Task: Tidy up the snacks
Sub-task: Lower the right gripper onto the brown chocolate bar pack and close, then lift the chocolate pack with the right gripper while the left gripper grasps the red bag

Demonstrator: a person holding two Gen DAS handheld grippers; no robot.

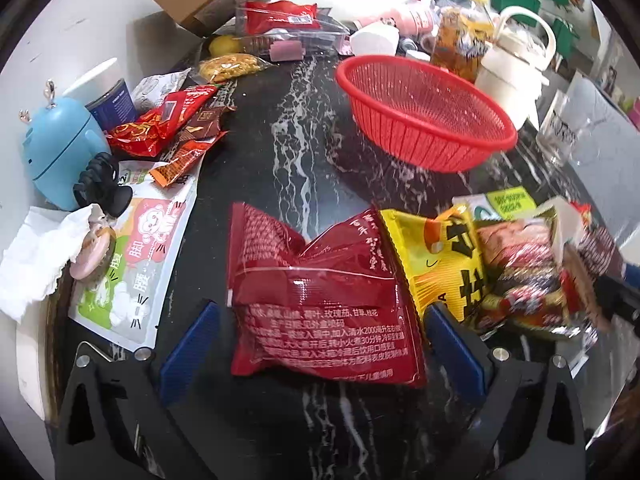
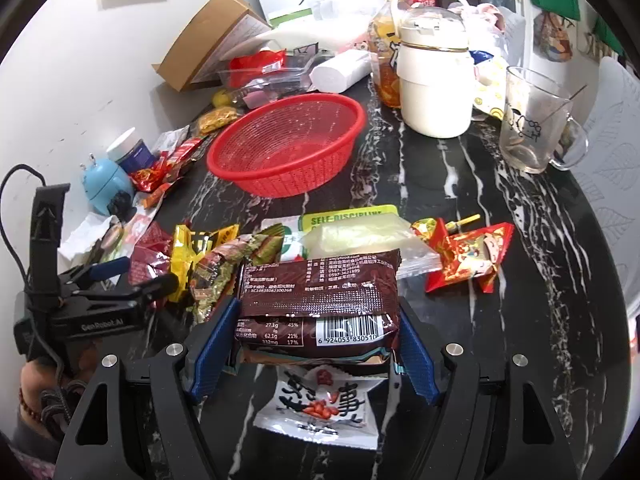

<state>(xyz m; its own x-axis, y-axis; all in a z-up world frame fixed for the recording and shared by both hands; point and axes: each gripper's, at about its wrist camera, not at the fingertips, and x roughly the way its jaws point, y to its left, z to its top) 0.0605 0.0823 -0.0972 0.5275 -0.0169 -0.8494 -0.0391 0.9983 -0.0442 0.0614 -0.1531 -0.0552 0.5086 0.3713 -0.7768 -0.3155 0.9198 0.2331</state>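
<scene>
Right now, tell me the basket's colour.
Red, all over; the basket shows best in the right wrist view.

A black marble-patterned tabletop with white veins carries an empty round red plastic mesh basket near its centre, in the right wrist view. At about one o'clock from the basket stand a cream lidded jug with a loop handle and, further right, a clear glass mug with a printed cartoon. At six o'clock lie loose snack packets, among them a red-and-gold foil wrapper, a yellow foil packet with black characters and a clear zip bag with a green label.
</scene>
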